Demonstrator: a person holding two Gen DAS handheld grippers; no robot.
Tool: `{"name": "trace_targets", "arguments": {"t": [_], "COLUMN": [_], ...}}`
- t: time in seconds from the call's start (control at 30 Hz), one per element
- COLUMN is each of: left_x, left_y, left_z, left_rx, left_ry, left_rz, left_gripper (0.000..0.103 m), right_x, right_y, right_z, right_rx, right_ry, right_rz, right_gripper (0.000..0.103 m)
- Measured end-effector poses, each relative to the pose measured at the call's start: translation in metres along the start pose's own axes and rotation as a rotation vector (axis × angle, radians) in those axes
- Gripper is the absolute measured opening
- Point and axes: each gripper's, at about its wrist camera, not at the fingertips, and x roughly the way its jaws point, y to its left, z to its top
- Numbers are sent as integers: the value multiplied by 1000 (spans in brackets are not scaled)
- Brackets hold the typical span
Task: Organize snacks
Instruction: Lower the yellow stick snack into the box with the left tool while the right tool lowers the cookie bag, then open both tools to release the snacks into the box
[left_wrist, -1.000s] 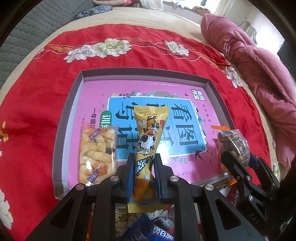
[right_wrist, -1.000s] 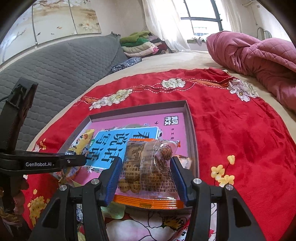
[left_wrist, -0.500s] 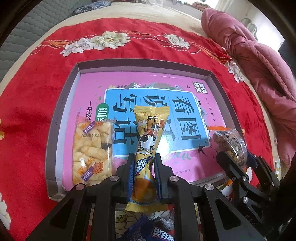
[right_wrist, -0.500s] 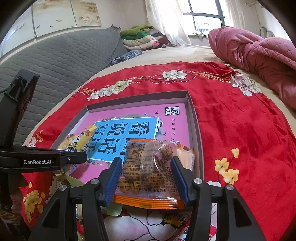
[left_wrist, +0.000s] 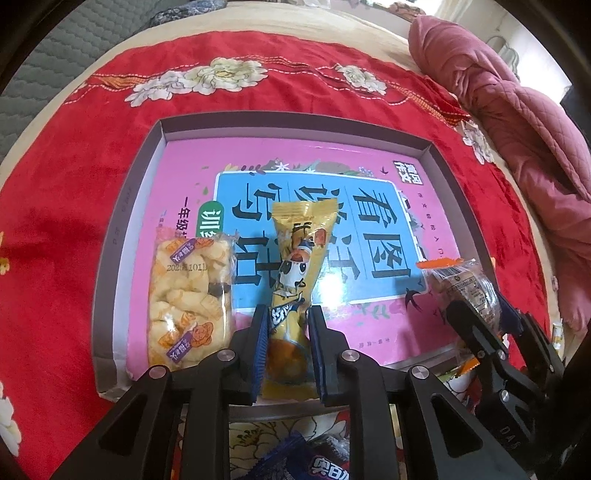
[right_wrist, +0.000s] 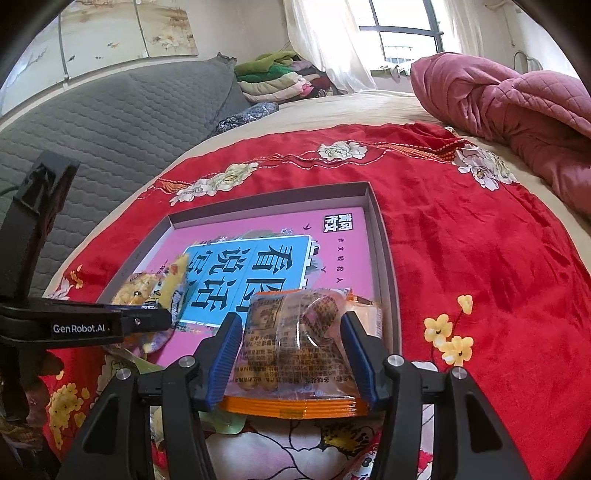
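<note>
Your left gripper (left_wrist: 284, 332) is pinched tight on the yellow snack stick (left_wrist: 295, 280), over the tray (left_wrist: 122, 206) beside the clear rice-cracker pack (left_wrist: 190, 302). Your right gripper (right_wrist: 291, 339) clamps the clear orange-edged snack bag (right_wrist: 295, 343) at the tray's near right corner, on the red cloth (right_wrist: 480, 258).

Glossy plastic snack wrappers (left_wrist: 295, 273) – matt cardboard tray (left_wrist: 122, 221), sheeny red embroidered cloth (right_wrist: 480, 258).

Bed (right_wrist: 369, 107) — red floral cloth (left_wrist: 74, 184) spread over it, pink quilt (right_wrist: 517, 107) alongside.
</note>
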Motion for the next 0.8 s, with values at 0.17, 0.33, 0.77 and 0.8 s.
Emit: {"name": "trace_targets", "arguments": {"t": [0.17,0.33,0.77,0.8], "left_x": [-5,-12,-33,-34], "left_y": [0,-1,2,2], "left_z": [1,2,-2,-3], "left_rx": [2,7,18,19], "left_ry": [-8,-21,-48,-49], "left_rz": [-6,-8,-9,-5], "left_gripper": [26,41,44,47], "right_x": [-3,-8,-18,-19], "right_y": [-3,-6,-7,-7], "right_z": [2,5,8,9], "right_rx": [21,37,43,41], "right_ry": [-12,-35,-79,-83], "right_rz": [14,29,29,30], "right_gripper": [55,60,63,63]}}
